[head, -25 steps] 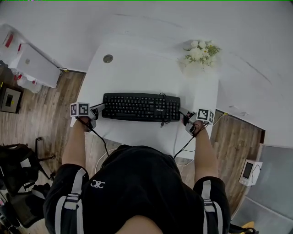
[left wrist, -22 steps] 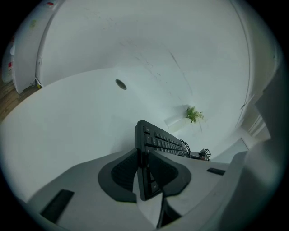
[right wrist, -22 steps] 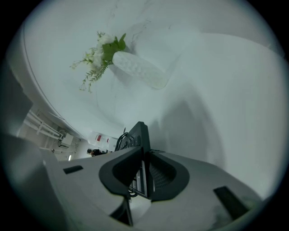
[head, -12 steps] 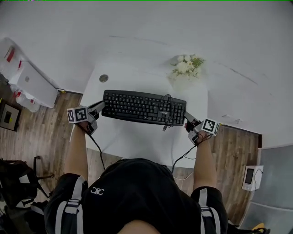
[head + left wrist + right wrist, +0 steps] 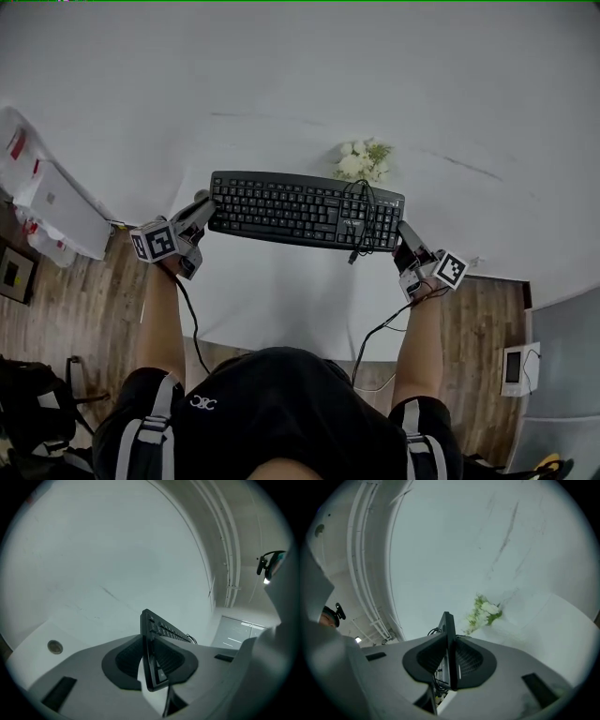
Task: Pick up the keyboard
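The person wears a black short-sleeved top with a small white logo and grey-and-white stripes on the sleeves. The left gripper and right gripper are grey with black ribbed pads. Each carries a black-and-white marker cube and a black cable.
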`<state>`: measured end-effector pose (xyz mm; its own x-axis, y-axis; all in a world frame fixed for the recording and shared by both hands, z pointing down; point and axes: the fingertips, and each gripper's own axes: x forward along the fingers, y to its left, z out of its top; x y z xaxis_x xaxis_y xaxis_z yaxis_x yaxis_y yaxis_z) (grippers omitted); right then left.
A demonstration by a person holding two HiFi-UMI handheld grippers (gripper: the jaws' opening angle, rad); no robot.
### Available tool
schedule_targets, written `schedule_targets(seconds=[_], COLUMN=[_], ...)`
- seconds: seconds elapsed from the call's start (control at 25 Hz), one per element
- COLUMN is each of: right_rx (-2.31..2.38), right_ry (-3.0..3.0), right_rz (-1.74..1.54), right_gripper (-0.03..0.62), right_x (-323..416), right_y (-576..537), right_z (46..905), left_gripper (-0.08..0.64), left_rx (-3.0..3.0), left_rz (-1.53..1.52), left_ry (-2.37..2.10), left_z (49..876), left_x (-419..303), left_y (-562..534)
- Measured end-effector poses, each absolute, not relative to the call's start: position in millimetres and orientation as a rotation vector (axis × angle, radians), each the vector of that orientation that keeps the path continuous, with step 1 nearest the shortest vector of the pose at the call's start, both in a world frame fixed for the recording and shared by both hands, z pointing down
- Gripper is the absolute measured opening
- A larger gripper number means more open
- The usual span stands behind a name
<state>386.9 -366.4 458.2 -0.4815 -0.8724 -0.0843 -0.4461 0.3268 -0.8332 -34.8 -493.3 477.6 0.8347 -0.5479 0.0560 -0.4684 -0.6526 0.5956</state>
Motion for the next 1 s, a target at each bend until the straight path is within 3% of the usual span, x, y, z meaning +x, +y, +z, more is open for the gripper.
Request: schedule_targets(seconds=[0.48, 1.0], right_rx=[-1.108, -1.169], right_ry=[2.138, 2.125], right_rz=[-0.729, -0.712], right_gripper=[0.066, 0.066], right_x=[406, 404], right_y=[-356, -351], right_z=[347, 349], left_gripper=[0.081, 0.083], left_rx=[2.583, 2.615], left_rz=[-0.432, -0.415], left_ry=[-0.724, -0.708], left_z=[360, 359], left_x=[-13, -12], left_y=[-496, -505])
